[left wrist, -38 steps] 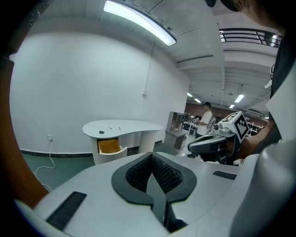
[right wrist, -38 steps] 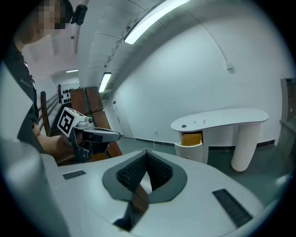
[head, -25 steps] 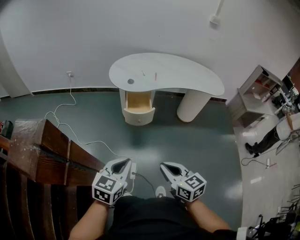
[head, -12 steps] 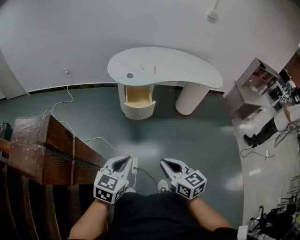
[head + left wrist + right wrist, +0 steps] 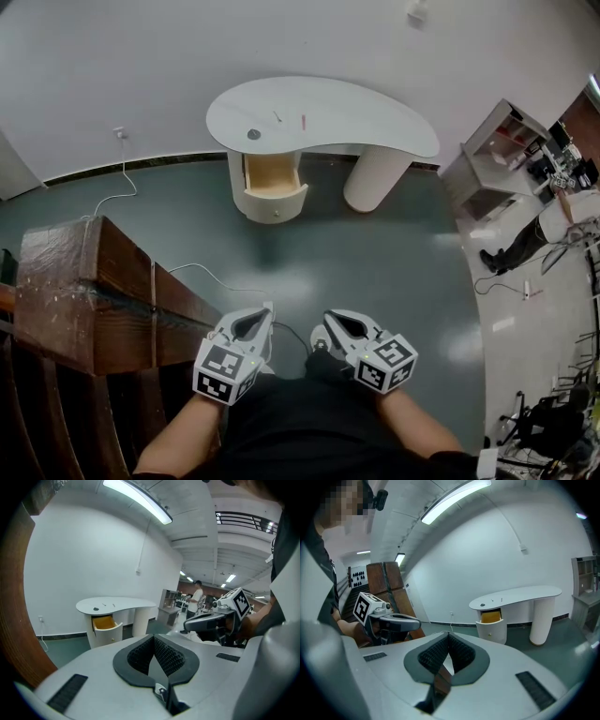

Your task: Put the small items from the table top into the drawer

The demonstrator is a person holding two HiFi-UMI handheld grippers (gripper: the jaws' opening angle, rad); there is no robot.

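A white kidney-shaped table [image 5: 356,127] stands far ahead by the wall. Its drawer [image 5: 272,178] is pulled open, showing a wooden inside. On the top lie a dark round item [image 5: 253,134], a thin pale stick [image 5: 277,116] and a pinkish stick [image 5: 303,121]. My left gripper [image 5: 266,312] and right gripper [image 5: 327,318] are held close to my body, side by side, well short of the table. Both are shut with nothing between the pads. The left gripper view shows the table [image 5: 117,604] and drawer [image 5: 105,622] beyond the shut jaws; the right gripper view shows them too, table [image 5: 520,595] and drawer [image 5: 491,617].
A dark wooden bench [image 5: 94,300] runs along my left. A white cable [image 5: 122,192] trails over the grey floor from a wall socket. The table's thick round leg [image 5: 373,178] stands right of the drawer. A white shelf unit [image 5: 497,155] and a person [image 5: 520,248] are at far right.
In the head view the table and drawer have slid upward and a little left. Both grippers have shifted slightly together and stay shut.
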